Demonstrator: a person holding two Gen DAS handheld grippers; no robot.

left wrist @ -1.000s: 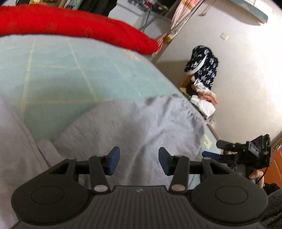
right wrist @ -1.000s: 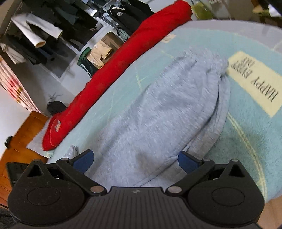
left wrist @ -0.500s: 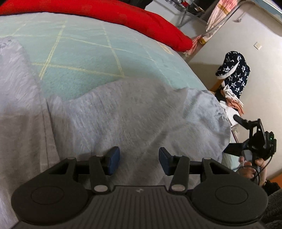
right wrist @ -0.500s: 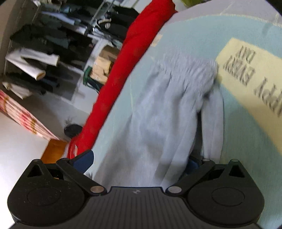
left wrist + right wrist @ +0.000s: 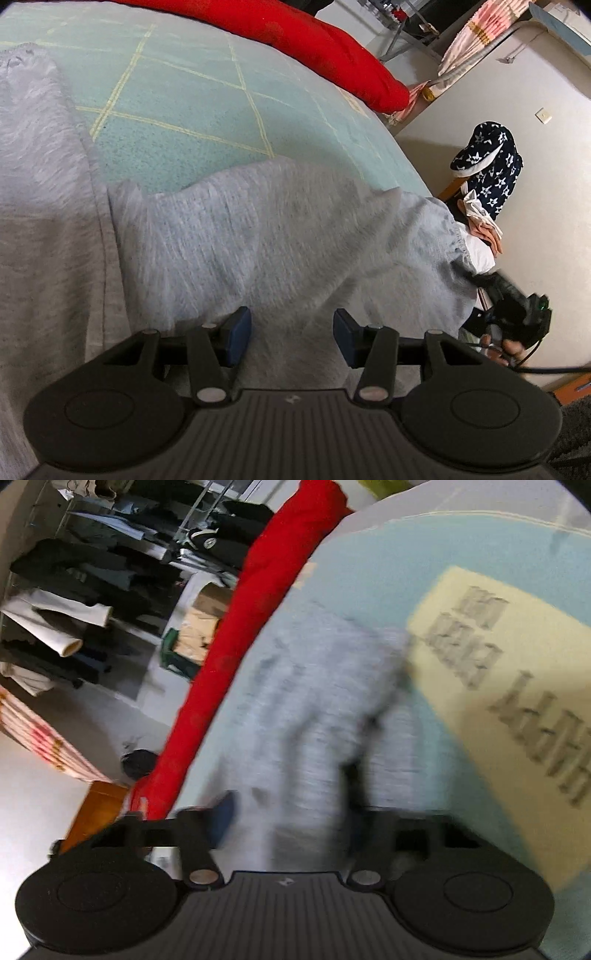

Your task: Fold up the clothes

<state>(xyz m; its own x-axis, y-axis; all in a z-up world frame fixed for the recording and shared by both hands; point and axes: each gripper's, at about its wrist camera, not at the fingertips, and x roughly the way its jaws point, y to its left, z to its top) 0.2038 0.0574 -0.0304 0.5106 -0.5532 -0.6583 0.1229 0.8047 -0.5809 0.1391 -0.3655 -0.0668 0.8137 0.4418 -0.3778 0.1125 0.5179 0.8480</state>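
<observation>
On the left wrist view, the left gripper (image 5: 291,341) is hanging low over the grey garment (image 5: 258,236), which is lying spread on the light green bed cover (image 5: 207,99). Its blue fingers (image 5: 238,338) are standing about half apart, with grey cloth lying between them, but the pads are not pressing on it. To do this step well, I think this gripper should be waiting with the fabric flat until the other side is holding firmly, so that both are lifting one even edge. Compared with one second before, more of the garment is filling the view and the red blanket (image 5: 314,40) is sitting higher in the frame. The right gripper (image 5: 513,314) is showing at the far right, closer to the garment's cuffed end than before.

On the right wrist view, the picture is blurred. The right gripper (image 5: 288,821) is closing its jaws, and a bunch of the grey garment (image 5: 314,709) is running between them. Whether the pads are already pressing I cannot tell. It should be taking all layers of the edge together, not only the top one. A second ago these fingers were standing wide open, and the yellow patch with letters (image 5: 498,701) was smaller.
</observation>
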